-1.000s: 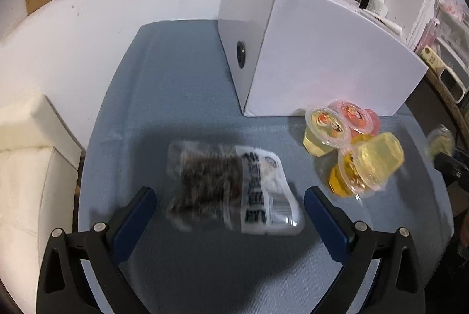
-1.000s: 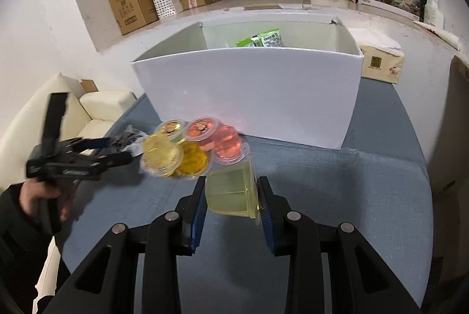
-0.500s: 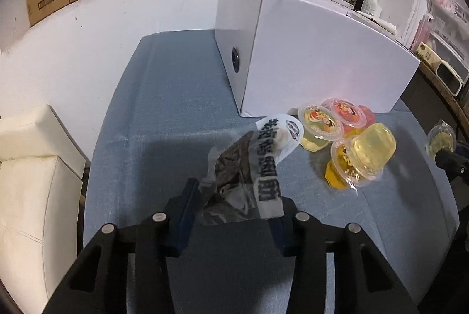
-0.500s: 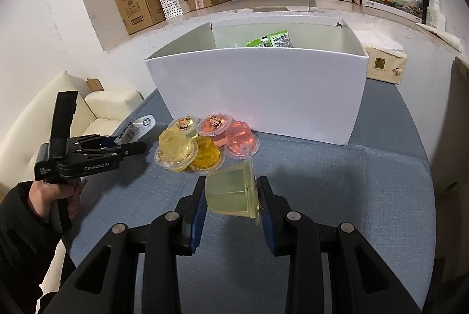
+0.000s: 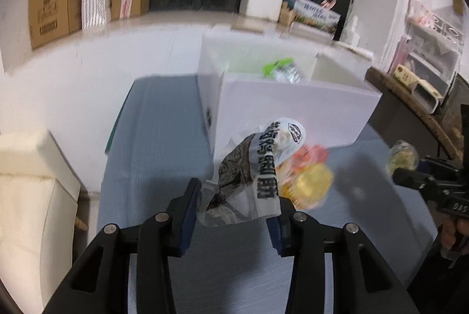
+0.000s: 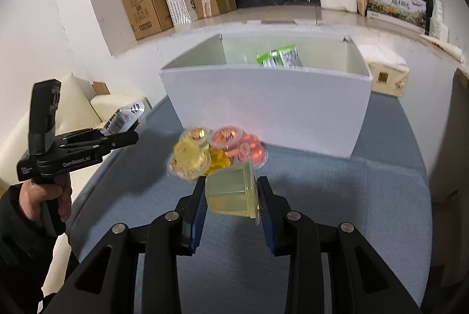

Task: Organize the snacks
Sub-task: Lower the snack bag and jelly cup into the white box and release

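My left gripper (image 5: 234,204) is shut on a clear snack bag (image 5: 249,176) with dark contents and a white label, held above the blue table. It also shows in the right wrist view (image 6: 123,138) with the bag (image 6: 123,119). My right gripper (image 6: 231,202) is shut on a pale yellow jelly cup (image 6: 231,191), lifted over the table; it shows in the left wrist view (image 5: 403,158). A cluster of jelly cups (image 6: 217,152) lies in front of the open white box (image 6: 263,105), which holds a green packet (image 6: 278,57).
The blue table (image 6: 351,196) has a white wall and a cream sofa (image 5: 26,196) on its left. Cardboard boxes (image 6: 146,3) and a paper bag stand on the ledge behind. A tissue box (image 6: 387,76) sits right of the white box.
My left gripper closed on the snack bag, lifted it off the table and carried it toward the white box. My right gripper rose and moved closer to the box with the jelly cup.
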`<action>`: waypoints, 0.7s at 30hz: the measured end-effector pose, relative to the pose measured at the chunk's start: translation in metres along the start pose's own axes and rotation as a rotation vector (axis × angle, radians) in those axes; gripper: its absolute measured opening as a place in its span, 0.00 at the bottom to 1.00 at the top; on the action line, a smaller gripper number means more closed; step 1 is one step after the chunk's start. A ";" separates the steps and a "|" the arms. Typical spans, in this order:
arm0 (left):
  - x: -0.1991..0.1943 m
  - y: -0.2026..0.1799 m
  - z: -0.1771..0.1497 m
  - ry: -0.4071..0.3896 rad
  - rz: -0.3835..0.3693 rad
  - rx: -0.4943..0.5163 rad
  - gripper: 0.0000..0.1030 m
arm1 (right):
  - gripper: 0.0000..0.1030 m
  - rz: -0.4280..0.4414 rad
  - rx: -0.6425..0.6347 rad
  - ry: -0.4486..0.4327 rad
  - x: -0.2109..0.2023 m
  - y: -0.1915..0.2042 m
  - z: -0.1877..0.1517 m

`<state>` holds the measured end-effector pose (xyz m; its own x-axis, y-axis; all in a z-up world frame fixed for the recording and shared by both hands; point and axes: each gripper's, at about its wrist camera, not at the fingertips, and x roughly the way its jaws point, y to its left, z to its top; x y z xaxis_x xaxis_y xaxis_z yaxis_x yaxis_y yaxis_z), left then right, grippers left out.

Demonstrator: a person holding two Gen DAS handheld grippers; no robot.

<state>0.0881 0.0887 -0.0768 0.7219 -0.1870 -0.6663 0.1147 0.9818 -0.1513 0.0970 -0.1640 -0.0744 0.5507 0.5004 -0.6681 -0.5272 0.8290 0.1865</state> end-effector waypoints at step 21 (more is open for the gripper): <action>0.054 -0.062 0.158 -0.097 -0.046 0.137 0.44 | 0.35 -0.040 0.029 -0.122 0.010 -0.066 0.152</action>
<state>0.2279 0.0228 0.0114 0.7756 -0.2348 -0.5859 0.2366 0.9687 -0.0750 0.2358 -0.1759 0.0167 0.6461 0.4923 -0.5833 -0.4853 0.8548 0.1839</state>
